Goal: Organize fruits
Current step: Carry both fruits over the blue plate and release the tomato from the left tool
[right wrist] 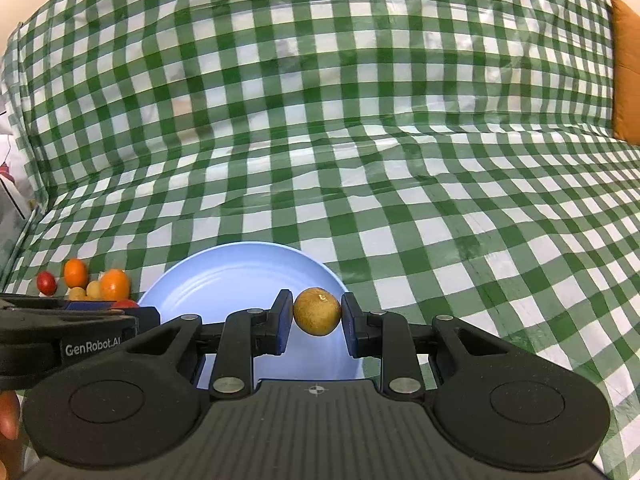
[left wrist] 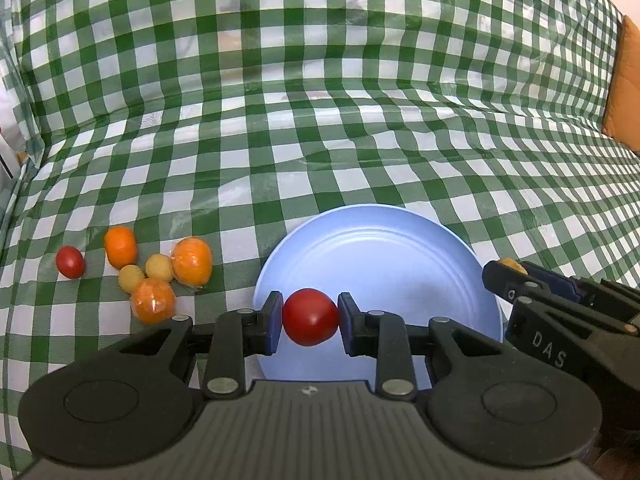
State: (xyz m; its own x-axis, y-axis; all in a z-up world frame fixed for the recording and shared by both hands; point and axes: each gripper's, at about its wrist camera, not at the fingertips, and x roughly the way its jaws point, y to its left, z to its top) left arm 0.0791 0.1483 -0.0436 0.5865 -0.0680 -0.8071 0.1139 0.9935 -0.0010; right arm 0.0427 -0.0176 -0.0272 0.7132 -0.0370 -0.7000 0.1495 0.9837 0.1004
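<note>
Left gripper (left wrist: 311,317) pointed steeply down, pads clamped on red tomato (left wrist: 311,317). Right gripper (right wrist: 317,317), at its 3 o'clock, tilted down, pads pinched round tan fruit (right wrist: 317,312).

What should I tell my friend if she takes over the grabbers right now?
Left gripper: shut on a red tomato, held over the blue plate.
Right gripper: shut on a small tan fruit, also over the plate.
Still on the checked cloth, left of the plate: one more small tomato, three oranges, two small tan fruits.
Done: two fruits picked up; nothing lies on the plate yet.
Left: probably set both down on the plate, then fetch the pile.
</note>
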